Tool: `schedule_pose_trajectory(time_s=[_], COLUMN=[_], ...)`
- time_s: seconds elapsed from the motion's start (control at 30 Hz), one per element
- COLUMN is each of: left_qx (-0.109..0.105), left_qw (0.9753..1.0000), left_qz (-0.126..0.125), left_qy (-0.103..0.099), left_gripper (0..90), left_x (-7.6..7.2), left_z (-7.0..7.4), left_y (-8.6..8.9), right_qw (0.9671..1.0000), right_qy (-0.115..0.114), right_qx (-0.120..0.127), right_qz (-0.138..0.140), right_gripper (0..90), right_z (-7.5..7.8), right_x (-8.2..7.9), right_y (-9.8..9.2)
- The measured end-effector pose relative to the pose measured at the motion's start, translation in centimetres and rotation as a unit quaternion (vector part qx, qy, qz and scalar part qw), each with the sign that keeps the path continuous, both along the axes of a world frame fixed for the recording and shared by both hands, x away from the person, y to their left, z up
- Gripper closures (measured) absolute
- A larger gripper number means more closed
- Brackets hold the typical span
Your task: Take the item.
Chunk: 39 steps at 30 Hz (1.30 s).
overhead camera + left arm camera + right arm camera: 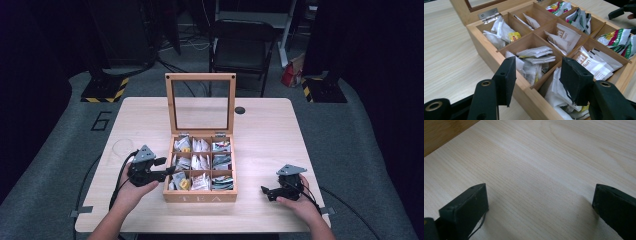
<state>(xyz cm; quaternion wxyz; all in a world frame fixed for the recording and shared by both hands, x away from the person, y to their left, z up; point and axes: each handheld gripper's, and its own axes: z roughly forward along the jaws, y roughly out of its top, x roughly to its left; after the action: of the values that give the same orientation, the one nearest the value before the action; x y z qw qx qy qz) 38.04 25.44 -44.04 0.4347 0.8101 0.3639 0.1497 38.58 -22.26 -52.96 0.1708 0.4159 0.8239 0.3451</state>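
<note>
We held the left gripper [537, 75], jaws apart, over the tea box [200, 197]; closing there risked clamping a wooden divider [549, 76] instead of a sachet [536, 52].

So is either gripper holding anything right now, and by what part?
Nothing is held. The left gripper is open over the tea box; the right gripper is open above bare table.
</note>
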Motion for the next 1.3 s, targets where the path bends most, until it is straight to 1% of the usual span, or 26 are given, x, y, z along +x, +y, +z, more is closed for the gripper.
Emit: schedule_pose_trajectory(time_s=[0.1, 0.17, 0.4, 0.57, 0.6, 0.7, 0.73, 0.77, 0.8, 0.9, 0.93, 1.0, 1.07, 1.1, 1.13, 1.23, 1.3], left_qx=[0.003, 0.001, 0.004, 0.002, 0.005, -0.002, 0.001, 0.000, 0.001, -0.002, -0.002, -0.003, -0.004, -0.006, -0.005, -0.010, -0.008], left_qw=[1.0000, 0.9999, 0.9997, 0.9997, 0.9996, 0.9995, 0.9995, 0.9996, 0.9995, 0.9995, 0.9993, 0.9993, 0.9989, 0.9990, 0.9987, 0.9985, 0.9985], left_qz=[-0.008, -0.012, -0.022, -0.021, -0.025, -0.026, -0.028, -0.025, -0.028, -0.025, -0.028, -0.027, -0.031, -0.030, -0.033, -0.037, -0.038], left_qy=[0.002, 0.004, 0.007, 0.010, 0.012, 0.016, 0.015, 0.013, 0.017, 0.020, 0.025, 0.027, 0.035, 0.034, 0.037, 0.039, 0.038], left_gripper=[48.6, 49.9, 54.4, 57.1, 58.2, 60.9, 61.9, 62.1, 63.1, 65.7, 66.4, 68.4, 70.5, 71.9, 72.9, 76.3, 77.8], left_x=[-0.2, -0.3, -0.6, -0.8, -0.8, -0.8, -0.8, -0.8, -0.8, -0.8, -0.8, -0.8, -0.8, -0.8, -0.8, -0.9, -0.9], left_z=[-0.1, -0.2, -0.5, -0.9, -0.8, -0.9, -0.9, -1.0, -1.0, -1.1, -1.1, -1.1, -1.2, -1.3, -1.3, -1.3, -1.3], left_y=[-0.3, -0.6, -1.1, -1.2, -1.2, -1.3, -1.3, -1.4, -1.4, -1.4, -1.4, -1.4, -1.4, -1.5, -1.5, -1.7, -1.7], right_qw=[1.0000, 1.0000, 1.0000, 1.0000, 1.0000, 1.0000, 1.0000, 1.0000, 1.0000, 1.0000, 1.0000, 1.0000, 1.0000, 1.0000, 1.0000, 1.0000, 1.0000], right_qy=[0.000, 0.000, 0.001, 0.001, 0.001, 0.001, 0.001, 0.000, 0.001, 0.000, 0.000, 0.000, 0.001, 0.001, 0.000, 0.001, 0.001], right_qx=[0.000, 0.000, 0.000, 0.000, 0.000, 0.000, 0.000, 0.000, 0.000, 0.000, 0.000, 0.000, 0.000, 0.000, 0.000, 0.000, 0.000], right_qz=[0.000, 0.000, 0.001, 0.001, 0.001, 0.001, 0.001, 0.000, 0.001, 0.000, 0.000, 0.000, 0.001, 0.001, 0.000, 0.001, 0.001], right_gripper=[0.0, 0.0, 0.0, 0.0, 0.0, 0.0, 0.0, 0.0, 0.0, 0.0, 0.0, 0.0, 0.0, 0.0, 0.0, 0.0, 0.0], right_z=[0.0, 0.0, 0.0, 0.0, 0.0, 0.0, 0.0, 0.0, 0.0, 0.0, 0.0, 0.0, 0.0, 0.0, 0.0, 0.0, 0.0], right_x=[0.0, 0.0, 0.0, 0.0, 0.0, 0.0, 0.0, 0.0, 0.0, 0.0, 0.0, 0.0, 0.0, 0.0, 0.0, 0.0, 0.0], right_y=[0.0, 0.0, 0.0, 0.0, 0.0, 0.0, 0.0, 0.0, 0.0, 0.0, 0.0, 0.0, 0.0, 0.0, 0.0, 0.0, 0.0])
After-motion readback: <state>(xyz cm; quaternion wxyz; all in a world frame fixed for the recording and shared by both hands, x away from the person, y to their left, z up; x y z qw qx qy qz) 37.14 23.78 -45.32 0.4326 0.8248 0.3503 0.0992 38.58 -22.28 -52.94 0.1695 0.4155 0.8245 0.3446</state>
